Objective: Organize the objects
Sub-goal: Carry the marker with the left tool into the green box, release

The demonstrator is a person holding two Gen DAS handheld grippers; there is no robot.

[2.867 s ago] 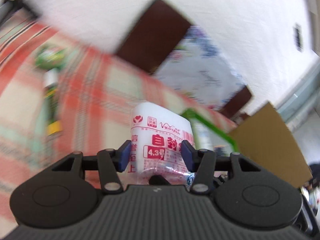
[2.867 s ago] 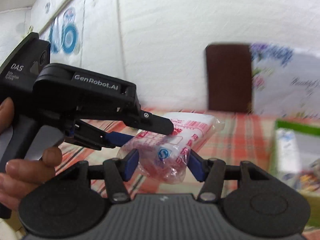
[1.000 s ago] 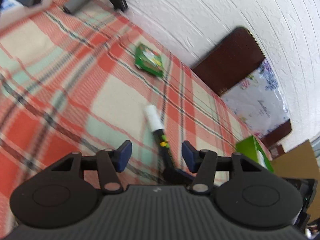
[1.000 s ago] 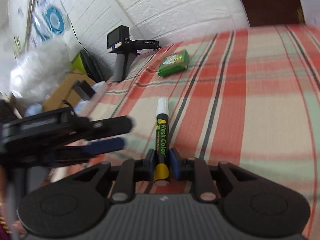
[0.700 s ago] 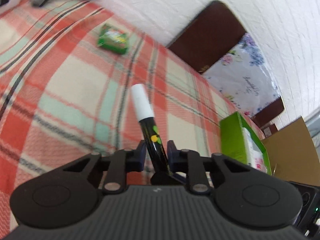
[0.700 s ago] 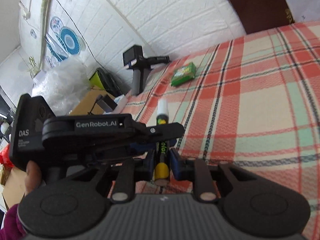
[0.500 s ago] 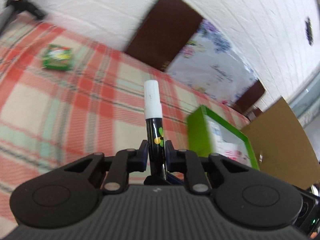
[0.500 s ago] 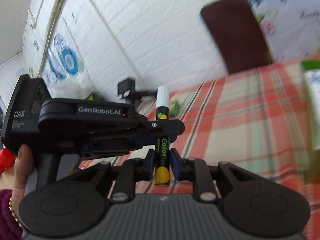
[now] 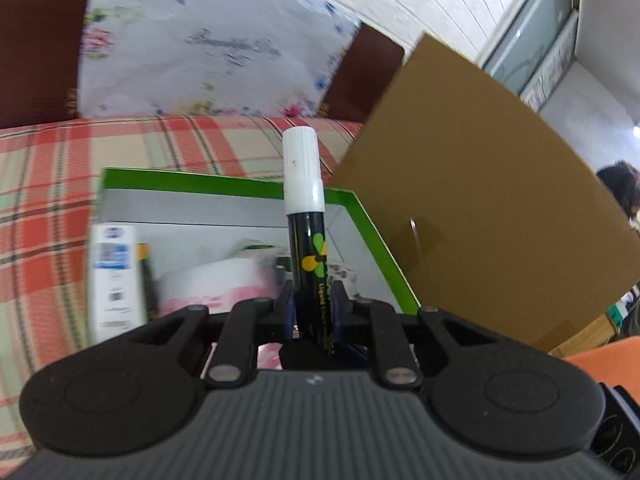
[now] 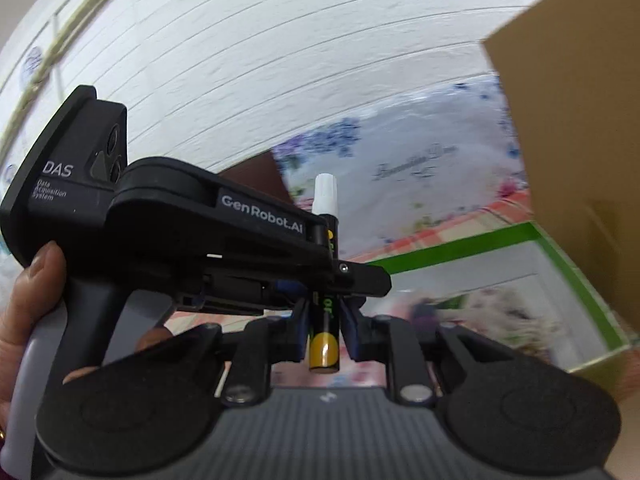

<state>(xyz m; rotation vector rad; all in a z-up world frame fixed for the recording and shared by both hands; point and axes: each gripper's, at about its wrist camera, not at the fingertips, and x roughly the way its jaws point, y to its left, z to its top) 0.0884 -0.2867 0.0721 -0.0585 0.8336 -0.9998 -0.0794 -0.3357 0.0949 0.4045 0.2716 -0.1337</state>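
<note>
From my left wrist camera, I have the left gripper [image 9: 310, 308] closed tight on the black barrel of the marker [image 9: 306, 216], its blue pads pressed against both sides. The marker stands nearly upright out of the jaws, white cap on top, a yellow and green flower mark on the barrel. Straight beyond it is the green box [image 9: 224, 182], open side toward me on the plaid blanket [image 9: 48, 184]. Inside the green box, against its left wall, stands a white carton [image 9: 112, 276]; toward the middle lies a blurred white and pink packet [image 9: 216, 284]. A brown cardboard sheet [image 9: 480, 200] leans just right of the green box, overlapping its right edge. A floral cloth [image 9: 192, 52] hangs on the wall behind the green box.

From my right wrist camera, I have the right gripper [image 10: 325, 332] clamped on the lower barrel of the same marker [image 10: 325, 350], next to its yellow end. The left gripper [image 10: 348, 276] reaches in from the left, held in a hand [image 10: 28, 300], and grips the barrel higher up. The marker's white cap points up, above and to the left of the green box [image 10: 460, 248], whose contents are blurred. The cardboard sheet [image 10: 580, 100] stands at the green box's right.
</note>
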